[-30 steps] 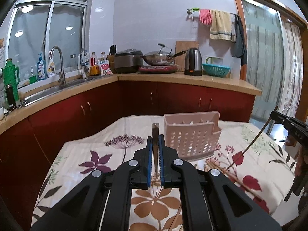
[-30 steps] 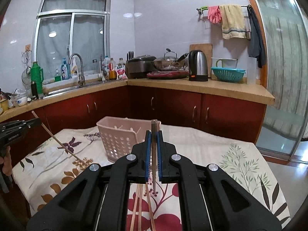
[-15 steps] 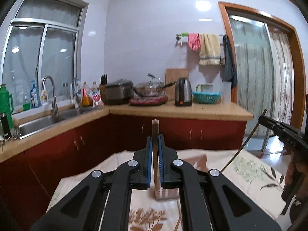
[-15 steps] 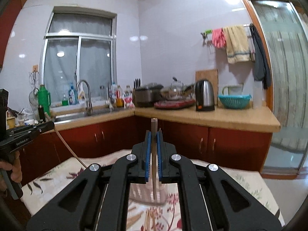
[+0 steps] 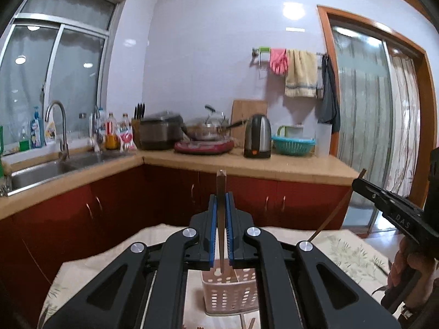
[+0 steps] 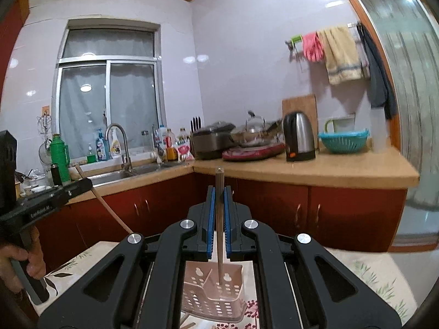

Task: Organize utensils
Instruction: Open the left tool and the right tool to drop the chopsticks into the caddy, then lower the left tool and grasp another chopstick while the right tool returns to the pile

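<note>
My left gripper [image 5: 221, 200] is shut on a chopstick [image 5: 220, 219] held upright, its lower tip over the pink perforated utensil basket [image 5: 230, 293] on the floral tablecloth. My right gripper [image 6: 218, 194] is shut on another chopstick [image 6: 219, 219], also upright, with its lower tip inside the basket [image 6: 214, 298]. Each gripper shows in the other's view: the right one [image 5: 389, 205] at the right edge with its chopstick [image 5: 334, 213] slanting down, the left one [image 6: 46, 203] at the left edge with its chopstick [image 6: 109, 208].
Loose chopsticks [image 6: 189, 325] lie on the tablecloth [image 6: 370, 274] in front of the basket. Red cabinets [image 5: 274, 200] and a wooden counter with a kettle [image 5: 258, 137], pots and a sink [image 5: 41, 170] stand behind the table. A glass door [image 5: 365, 123] is at the right.
Both grippers have tilted and lifted so the chopsticks stand upright above the basket. The basket has dropped to the bottom of both views, under the fingers.
</note>
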Action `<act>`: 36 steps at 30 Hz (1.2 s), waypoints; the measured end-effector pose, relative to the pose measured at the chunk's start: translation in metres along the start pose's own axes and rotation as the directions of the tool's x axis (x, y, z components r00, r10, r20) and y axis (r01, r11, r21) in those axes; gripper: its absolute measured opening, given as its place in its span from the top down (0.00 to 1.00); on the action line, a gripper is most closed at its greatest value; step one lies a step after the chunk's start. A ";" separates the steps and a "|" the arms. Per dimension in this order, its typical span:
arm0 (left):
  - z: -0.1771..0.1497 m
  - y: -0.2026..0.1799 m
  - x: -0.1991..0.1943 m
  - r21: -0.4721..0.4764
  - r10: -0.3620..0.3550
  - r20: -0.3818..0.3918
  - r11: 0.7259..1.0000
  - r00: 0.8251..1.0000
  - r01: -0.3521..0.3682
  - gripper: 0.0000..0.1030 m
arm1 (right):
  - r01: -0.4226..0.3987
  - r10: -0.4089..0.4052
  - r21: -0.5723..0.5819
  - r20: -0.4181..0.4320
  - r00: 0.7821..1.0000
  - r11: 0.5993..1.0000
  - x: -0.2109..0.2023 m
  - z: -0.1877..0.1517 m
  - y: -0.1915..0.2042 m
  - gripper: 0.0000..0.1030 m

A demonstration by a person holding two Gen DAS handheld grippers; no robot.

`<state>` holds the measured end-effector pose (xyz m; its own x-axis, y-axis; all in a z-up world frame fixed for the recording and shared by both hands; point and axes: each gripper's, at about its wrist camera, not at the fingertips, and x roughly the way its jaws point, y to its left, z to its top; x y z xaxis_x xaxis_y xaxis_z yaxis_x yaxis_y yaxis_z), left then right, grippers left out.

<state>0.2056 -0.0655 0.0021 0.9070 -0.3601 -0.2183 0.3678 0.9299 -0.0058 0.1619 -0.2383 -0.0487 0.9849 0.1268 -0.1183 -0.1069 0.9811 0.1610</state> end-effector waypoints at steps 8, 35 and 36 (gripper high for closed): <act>-0.035 0.001 0.038 -0.010 0.004 -0.104 1.000 0.995 -0.005 0.93 | 0.009 -0.004 0.050 -0.107 0.994 0.999 0.032 -0.043 -0.010 0.94; -0.092 -0.002 -0.027 -0.024 0.056 -0.178 0.998 0.982 -0.061 0.41 | 0.143 -0.138 0.026 -0.154 0.978 0.989 -0.056 -0.076 -0.011 0.44; -0.096 -0.004 -0.031 -0.025 0.057 -0.182 0.998 0.982 -0.063 0.41 | 0.145 -0.140 0.023 -0.156 0.978 0.989 -0.061 -0.080 -0.010 0.44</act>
<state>0.1563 -0.0504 -0.0852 0.8742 -0.2866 -0.3920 0.3049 0.9522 -0.0161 0.0924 -0.2446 -0.1215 0.9565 0.0098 -0.2915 0.0400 0.9856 0.1644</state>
